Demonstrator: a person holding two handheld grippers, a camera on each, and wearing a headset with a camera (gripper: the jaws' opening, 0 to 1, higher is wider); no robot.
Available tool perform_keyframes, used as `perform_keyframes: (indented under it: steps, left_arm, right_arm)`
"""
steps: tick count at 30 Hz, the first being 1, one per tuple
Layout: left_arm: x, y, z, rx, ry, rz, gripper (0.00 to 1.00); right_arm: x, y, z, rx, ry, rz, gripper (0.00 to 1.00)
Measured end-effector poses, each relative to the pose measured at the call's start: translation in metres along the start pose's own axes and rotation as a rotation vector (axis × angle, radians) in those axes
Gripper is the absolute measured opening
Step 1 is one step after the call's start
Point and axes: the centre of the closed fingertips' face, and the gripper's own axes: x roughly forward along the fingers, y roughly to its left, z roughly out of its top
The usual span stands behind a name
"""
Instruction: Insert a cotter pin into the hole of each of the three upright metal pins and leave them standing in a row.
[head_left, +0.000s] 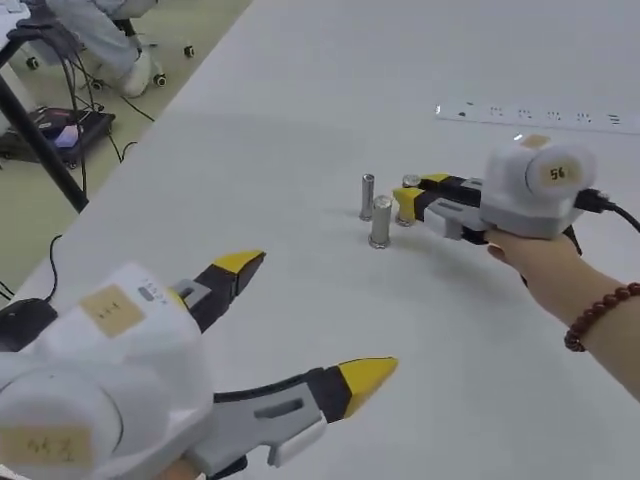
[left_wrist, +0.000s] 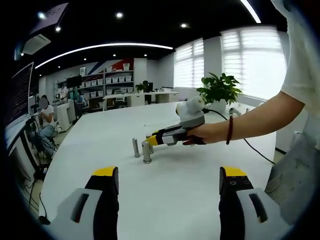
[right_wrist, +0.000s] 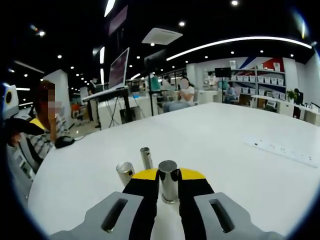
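we note the right claw (right_wrist: 168, 176) clamped on a metal pin (right_wrist: 168, 186), left claw (left_wrist: 168, 173) open; advise holding that pin upright.

White worktable (head_left: 300, 100), as I see it in the head view: a white power strip (head_left: 540, 115) lies flat toward its far right, and a dark, rounded object (head_left: 20, 322), which I cannot identify, sits at its near left edge. Black cables (head_left: 80, 110) trail over the floor beside it. In the left gripper view I note a potted plant (left_wrist: 220, 90) before windows with blinds (left_wrist: 250, 60), shelving with white bins (left_wrist: 107, 79), and a seated person (left_wrist: 46, 117) at far left.
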Motion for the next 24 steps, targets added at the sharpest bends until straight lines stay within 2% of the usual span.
perform_keyframes:
  steps: [10, 16, 24]
  left_arm:
    - [0.0, -0.001, 0.001, 0.0, 0.004, -0.008, 0.83]
    - [-0.001, -0.002, 0.001, 0.002, 0.004, -0.008, 0.83]
    - [-0.005, -0.001, 0.002, 0.012, 0.004, -0.003, 0.83]
  right_arm:
    - [0.001, 0.0, 0.0, 0.004, 0.016, -0.017, 0.14]
    - [0.0, 0.006, -0.001, 0.011, 0.017, -0.011, 0.14]
    - [-0.01, 0.01, -0.005, 0.001, 0.024, -0.024, 0.13]
